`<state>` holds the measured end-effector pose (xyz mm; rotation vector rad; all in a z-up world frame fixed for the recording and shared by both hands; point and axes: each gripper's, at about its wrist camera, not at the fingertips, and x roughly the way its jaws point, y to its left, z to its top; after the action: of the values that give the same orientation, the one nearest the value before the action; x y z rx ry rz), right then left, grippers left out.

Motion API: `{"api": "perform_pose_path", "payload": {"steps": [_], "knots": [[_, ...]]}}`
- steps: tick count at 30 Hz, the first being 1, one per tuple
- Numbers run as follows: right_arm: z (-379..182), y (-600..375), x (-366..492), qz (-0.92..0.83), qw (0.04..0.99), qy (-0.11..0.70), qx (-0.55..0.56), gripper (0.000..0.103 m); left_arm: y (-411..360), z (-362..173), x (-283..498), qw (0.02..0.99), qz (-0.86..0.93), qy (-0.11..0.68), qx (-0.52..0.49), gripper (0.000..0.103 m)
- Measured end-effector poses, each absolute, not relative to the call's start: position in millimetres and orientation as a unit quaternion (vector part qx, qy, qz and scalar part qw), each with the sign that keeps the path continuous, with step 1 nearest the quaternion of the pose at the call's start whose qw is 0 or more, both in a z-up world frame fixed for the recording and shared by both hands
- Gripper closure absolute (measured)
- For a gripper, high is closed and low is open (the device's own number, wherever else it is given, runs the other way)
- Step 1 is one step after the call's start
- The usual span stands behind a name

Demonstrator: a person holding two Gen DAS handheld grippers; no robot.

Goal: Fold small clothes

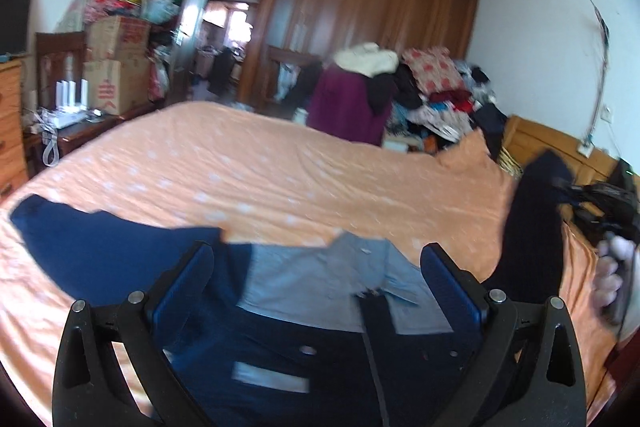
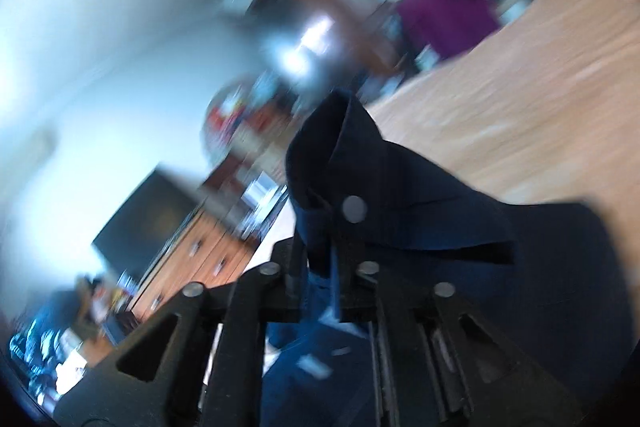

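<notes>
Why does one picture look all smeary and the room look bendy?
Right wrist view: heavy motion blur smears the room, and only the dark garment pinched in the right gripper reads fairly clearly. Left wrist view: sharper, lightly blurred; the fisheye lens bows the orange bed and the wardrobe.

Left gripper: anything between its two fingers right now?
Nothing gripped. In the left wrist view the left gripper is open, and the navy garment with its light blue lining lies on the orange bedsheet beyond the gap.
</notes>
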<state>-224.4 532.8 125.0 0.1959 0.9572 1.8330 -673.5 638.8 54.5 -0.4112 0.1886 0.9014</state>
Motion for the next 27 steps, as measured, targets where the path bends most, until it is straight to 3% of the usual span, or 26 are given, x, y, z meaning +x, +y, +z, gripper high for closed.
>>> {"api": "perform_pose_path", "payload": {"steps": [1, 2, 3, 7, 15, 17, 21, 22, 23, 24, 25, 27], "knots": [[105.7, 558.0, -262.8, 0.767, 0.484, 0.418, 0.049, 0.085, 638.1, 58.5, -686.2, 0.872, 0.440, 0.087, -0.195, 0.000], [88.3, 570.9, -291.2, 0.764, 0.479, 0.432, 0.020, 0.073, 637.3, 61.8, -697.9, 0.869, 0.447, 0.085, -0.194, 0.000], [68.7, 580.7, -319.6, 0.758, 0.477, 0.445, -0.006, 0.070, 637.6, 64.0, -712.4, 0.864, 0.456, 0.085, -0.193, 0.000], [21.6, 559.1, -367.1, 0.741, 0.481, 0.469, 0.001, 0.069, 642.5, 59.3, -757.7, 0.847, 0.483, 0.089, -0.202, 0.000], [-28.0, 415.7, -234.1, 0.583, 0.667, 0.462, -0.019, 0.042, 654.1, 13.0, -819.0, 0.815, 0.516, 0.098, -0.245, 0.000], [-46.5, 399.6, -198.8, 0.531, 0.697, 0.482, -0.020, 0.042, 656.8, -1.6, -823.3, 0.810, 0.517, 0.105, -0.258, 0.000], [-85.9, 413.6, -166.6, 0.500, 0.666, 0.552, -0.040, 0.042, 658.5, -21.7, -817.6, 0.803, 0.513, 0.115, -0.279, 0.000], [-93.1, 416.2, -164.1, 0.491, 0.668, 0.557, -0.046, 0.045, 657.8, -23.0, -814.5, 0.803, 0.513, 0.114, -0.281, 0.000], [-100.4, 412.6, -160.4, 0.488, 0.666, 0.563, -0.042, 0.057, 657.9, -23.7, -812.3, 0.804, 0.512, 0.113, -0.282, 0.000], [-106.5, 412.2, -156.7, 0.485, 0.665, 0.567, -0.030, 0.082, 657.6, -23.8, -809.1, 0.804, 0.511, 0.114, -0.281, 0.000], [-109.6, 411.5, -156.0, 0.491, 0.657, 0.572, -0.017, 0.094, 658.9, -24.1, -805.1, 0.805, 0.510, 0.115, -0.280, 0.000], [-106.4, 409.7, -159.6, 0.502, 0.661, 0.558, -0.015, 0.100, 662.1, -25.3, -799.7, 0.805, 0.509, 0.120, -0.278, 0.000]]}}
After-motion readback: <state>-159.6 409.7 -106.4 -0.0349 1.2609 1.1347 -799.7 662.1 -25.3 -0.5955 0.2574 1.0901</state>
